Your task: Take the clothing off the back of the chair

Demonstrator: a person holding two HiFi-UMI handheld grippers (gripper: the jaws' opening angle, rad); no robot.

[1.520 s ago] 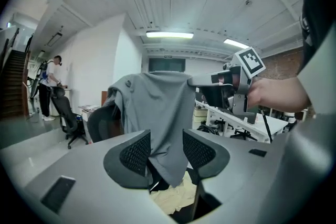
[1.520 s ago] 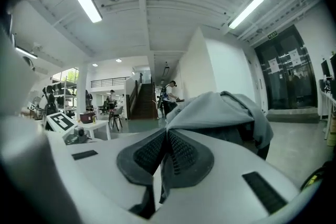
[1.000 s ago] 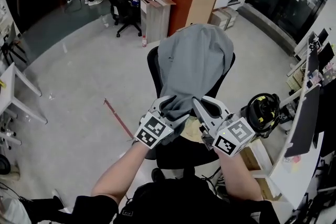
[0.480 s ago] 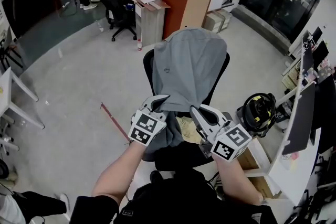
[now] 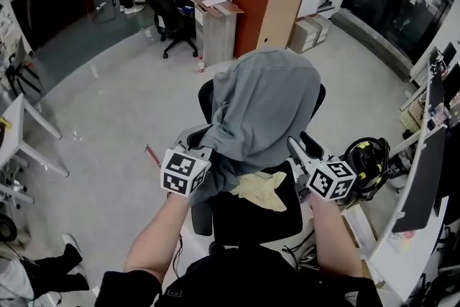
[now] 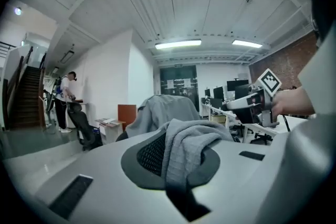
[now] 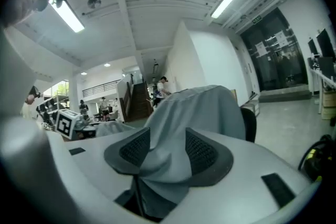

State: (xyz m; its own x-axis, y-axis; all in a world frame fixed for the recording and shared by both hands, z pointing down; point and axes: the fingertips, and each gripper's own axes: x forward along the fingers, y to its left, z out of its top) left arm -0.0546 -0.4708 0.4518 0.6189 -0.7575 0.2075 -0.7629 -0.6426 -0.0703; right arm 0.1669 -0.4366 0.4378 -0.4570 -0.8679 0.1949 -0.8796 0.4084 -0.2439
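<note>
While the left gripper [image 5: 204,153] has its 2 jaws closed tight on a bunched fold of the grey garment [image 5: 267,101], the right gripper [image 5: 297,147] has its jaws opening. Its pads stand apart with a smooth run of the same cloth lying between them. Each gripper is held in 1 hand, the left at the garment's lower left edge and the right at its lower right edge, both pointing roughly level toward the chair. The garment is draped over the backrest of the black office chair [image 5: 248,219], covering the top and hanging down the seat side. A crumpled pale yellow cloth [image 5: 260,188] lies on the seat just below the garment's hem. Beyond the chair, 2 wooden boards [image 5: 251,14] stand against a white wall, with a 2nd black chair [image 5: 171,7] further left. Near the right gripper sits a black and yellow object [image 5: 365,157] that cannot be identified.
</note>
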